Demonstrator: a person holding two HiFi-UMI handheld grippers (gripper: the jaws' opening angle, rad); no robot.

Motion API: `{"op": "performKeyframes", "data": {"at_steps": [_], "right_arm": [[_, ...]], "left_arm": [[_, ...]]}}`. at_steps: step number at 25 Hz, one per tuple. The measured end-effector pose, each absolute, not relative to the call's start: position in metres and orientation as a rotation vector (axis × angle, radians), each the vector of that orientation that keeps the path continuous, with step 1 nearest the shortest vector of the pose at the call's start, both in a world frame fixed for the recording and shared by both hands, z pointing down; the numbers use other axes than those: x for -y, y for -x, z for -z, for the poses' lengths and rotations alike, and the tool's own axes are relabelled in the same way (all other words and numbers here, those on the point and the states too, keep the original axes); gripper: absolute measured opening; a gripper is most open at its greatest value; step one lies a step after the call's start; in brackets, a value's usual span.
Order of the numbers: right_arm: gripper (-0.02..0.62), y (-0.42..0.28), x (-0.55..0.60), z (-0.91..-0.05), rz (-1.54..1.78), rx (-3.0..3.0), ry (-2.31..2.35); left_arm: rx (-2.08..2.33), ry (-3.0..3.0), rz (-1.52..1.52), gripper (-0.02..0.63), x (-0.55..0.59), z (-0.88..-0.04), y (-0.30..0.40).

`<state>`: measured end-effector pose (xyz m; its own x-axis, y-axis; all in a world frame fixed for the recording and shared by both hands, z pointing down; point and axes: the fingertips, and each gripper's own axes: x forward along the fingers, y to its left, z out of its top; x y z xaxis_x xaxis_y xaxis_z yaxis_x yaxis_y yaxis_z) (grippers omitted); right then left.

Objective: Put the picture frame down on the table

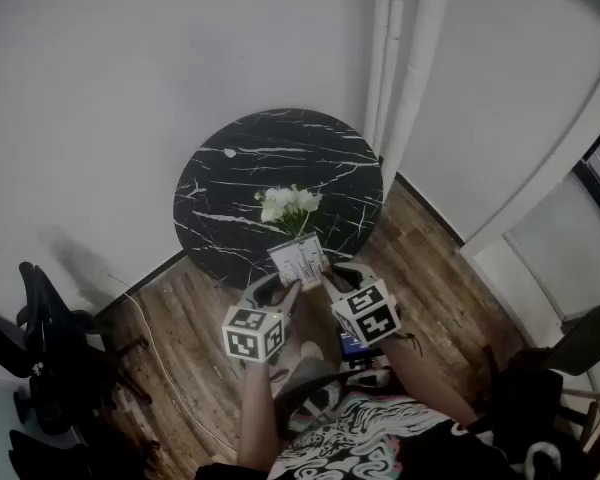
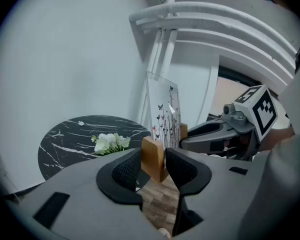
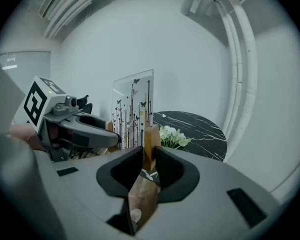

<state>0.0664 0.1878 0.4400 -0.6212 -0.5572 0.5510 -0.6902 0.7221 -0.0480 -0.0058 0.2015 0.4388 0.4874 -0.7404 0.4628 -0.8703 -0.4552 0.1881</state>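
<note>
Wood-footed picture frame [image 1: 298, 260] — in left gripper [image 2: 153, 164], right gripper [image 3: 150, 156]

Clear glossy picture frame [image 2: 162, 109] (wooden feet [image 2: 152, 158])

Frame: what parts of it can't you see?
- Head view: frame too small; its drawing can't be made out.
- Left gripper view: left tongs cover the bottom of a wooden foot.
- Right gripper view: right tongs cover the bottom of the other foot.
</note>
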Motion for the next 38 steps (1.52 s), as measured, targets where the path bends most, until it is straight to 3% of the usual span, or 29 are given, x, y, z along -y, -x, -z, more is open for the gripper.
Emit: {"op": "performKeyframes", "data": {"at_steps": [38], "right_arm": [[0.084,-0.091,-0.198,-0.438,-0.379,2.443,-1.000]], "left_arm": [[1.336,-2.366,-0.512,0.163,-0.212,-0.437,-0.019]]}}
